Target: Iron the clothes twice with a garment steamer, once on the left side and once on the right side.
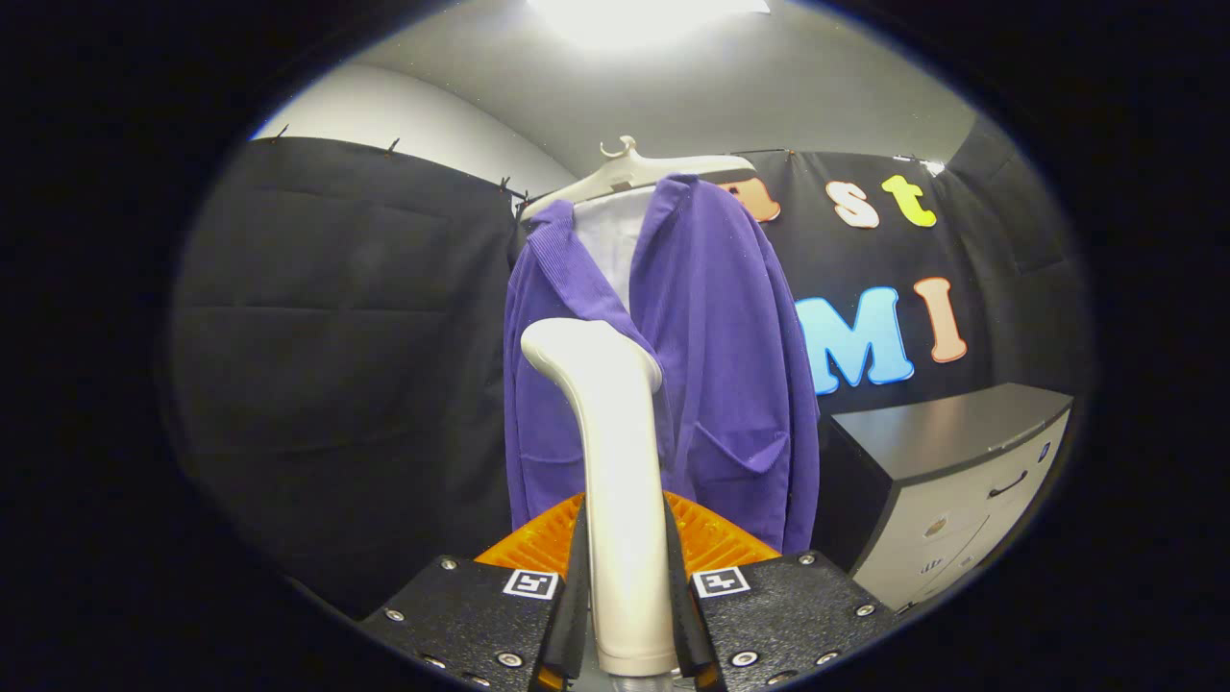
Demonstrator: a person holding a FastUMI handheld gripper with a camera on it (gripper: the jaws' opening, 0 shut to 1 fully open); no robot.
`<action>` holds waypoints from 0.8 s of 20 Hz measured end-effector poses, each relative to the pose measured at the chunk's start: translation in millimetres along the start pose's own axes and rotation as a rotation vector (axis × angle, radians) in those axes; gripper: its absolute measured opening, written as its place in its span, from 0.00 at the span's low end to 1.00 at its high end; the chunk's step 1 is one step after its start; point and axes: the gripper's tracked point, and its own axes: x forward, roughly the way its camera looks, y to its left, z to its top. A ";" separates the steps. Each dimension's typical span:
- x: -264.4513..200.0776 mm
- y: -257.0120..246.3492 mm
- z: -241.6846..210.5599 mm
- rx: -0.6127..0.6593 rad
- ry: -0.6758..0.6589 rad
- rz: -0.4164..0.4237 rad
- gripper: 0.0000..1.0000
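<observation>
A bright ceiling light (639, 14) at the top centre of the frame was blown out to white glare and lit the grey ceiling around it. The glossy white plastic steamer handle (615, 481), held upright at lower centre with the gripper (625, 615) fingers pressed on both its sides, caught a soft sheen. The purple knitted cardigan (711, 365) at centre was evenly lit and sharp. Fisheye distortion bowed the grey-topped drawer cabinet (951, 481) at lower right, and the edges darkened.
</observation>
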 end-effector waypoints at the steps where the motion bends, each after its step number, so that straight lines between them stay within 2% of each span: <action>1: 4.7 6.1 13.3 0.000 -0.026 0.006 0.36; 10: 60.6 55.4 110.5 -0.012 -0.177 0.057 0.36; 13: 87.3 66.1 119.6 -0.025 -0.186 0.064 0.36; 16: 109.6 68.1 109.9 -0.040 -0.158 0.045 0.36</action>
